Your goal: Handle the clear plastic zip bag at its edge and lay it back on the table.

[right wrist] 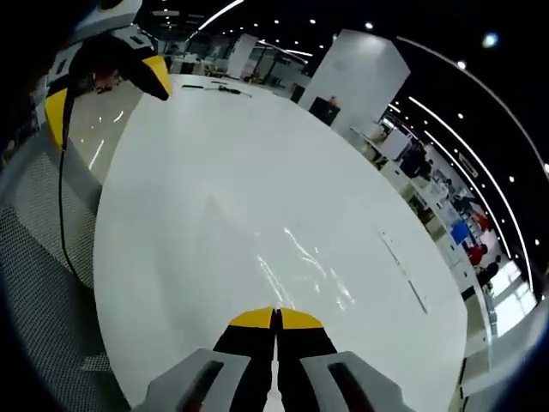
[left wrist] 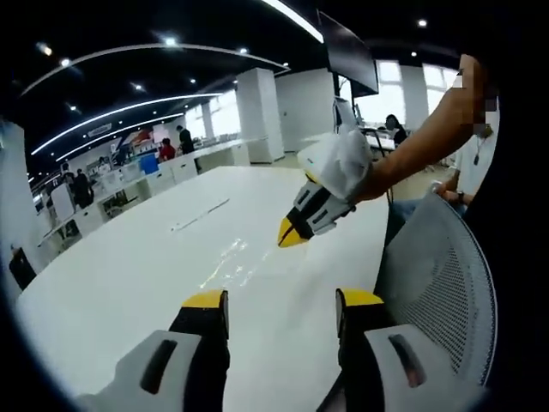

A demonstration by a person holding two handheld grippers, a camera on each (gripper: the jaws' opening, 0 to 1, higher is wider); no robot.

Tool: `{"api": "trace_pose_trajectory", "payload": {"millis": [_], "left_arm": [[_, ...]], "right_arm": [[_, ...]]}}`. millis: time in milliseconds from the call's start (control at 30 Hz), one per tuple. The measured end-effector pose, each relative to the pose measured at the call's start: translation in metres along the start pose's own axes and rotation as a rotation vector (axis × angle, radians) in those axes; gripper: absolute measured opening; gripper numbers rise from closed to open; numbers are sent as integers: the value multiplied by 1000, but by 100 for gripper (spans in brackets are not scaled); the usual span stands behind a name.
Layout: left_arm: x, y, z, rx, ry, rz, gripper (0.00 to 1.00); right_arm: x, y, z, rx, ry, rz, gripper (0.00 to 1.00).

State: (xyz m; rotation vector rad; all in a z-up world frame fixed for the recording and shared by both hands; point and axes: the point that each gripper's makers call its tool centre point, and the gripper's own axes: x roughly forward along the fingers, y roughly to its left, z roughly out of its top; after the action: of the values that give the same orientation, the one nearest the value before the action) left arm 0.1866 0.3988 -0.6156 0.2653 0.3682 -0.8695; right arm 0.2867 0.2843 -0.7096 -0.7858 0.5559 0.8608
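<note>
The clear plastic zip bag [left wrist: 232, 262] lies flat on the white table [left wrist: 129, 275], showing mainly as glints. In the right gripper view the bag [right wrist: 300, 266] lies just ahead of my right gripper [right wrist: 276, 319], whose yellow-tipped jaws are shut with nothing visible between them. From the left gripper view, that right gripper [left wrist: 289, 233] points down at the table just right of the bag, held by a gloved hand. My left gripper [left wrist: 283, 300] stands open nearer the table's edge, short of the bag. It appears open in the right gripper view as well [right wrist: 107, 90].
A grey mesh chair [left wrist: 437, 283] stands at the table's edge beside my left gripper, also seen as mesh [right wrist: 43, 257]. A thin strip [left wrist: 199, 215] lies on the table beyond the bag. A cable [right wrist: 62, 206] hangs from the left gripper. Desks and people fill the background.
</note>
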Motion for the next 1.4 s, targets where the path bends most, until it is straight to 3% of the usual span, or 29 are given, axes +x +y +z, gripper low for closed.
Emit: {"api": "trace_pose_trajectory", "payload": {"millis": [300, 667, 833, 900, 1167, 1400], "left_arm": [[-4, -2, -21, -6, 35, 0, 51], [-4, -6, -31, 5, 59, -7, 52], [-4, -5, -31, -1, 52, 1, 52], [-4, -4, -32, -2, 52, 6, 52], [-4, 0, -33, -8, 47, 21, 54], [-3, 1, -36, -26, 47, 26, 57]], "right_arm": [[16, 6, -6, -27, 29, 19, 0], [27, 27, -24, -56, 70, 81, 4], [23, 34, -26, 14, 52, 109, 9], [20, 37, -22, 90, 24, 126, 15], [2, 34, -15, 180, -37, 125, 32], [-12, 29, -14, 236, -74, 92, 39]]}}
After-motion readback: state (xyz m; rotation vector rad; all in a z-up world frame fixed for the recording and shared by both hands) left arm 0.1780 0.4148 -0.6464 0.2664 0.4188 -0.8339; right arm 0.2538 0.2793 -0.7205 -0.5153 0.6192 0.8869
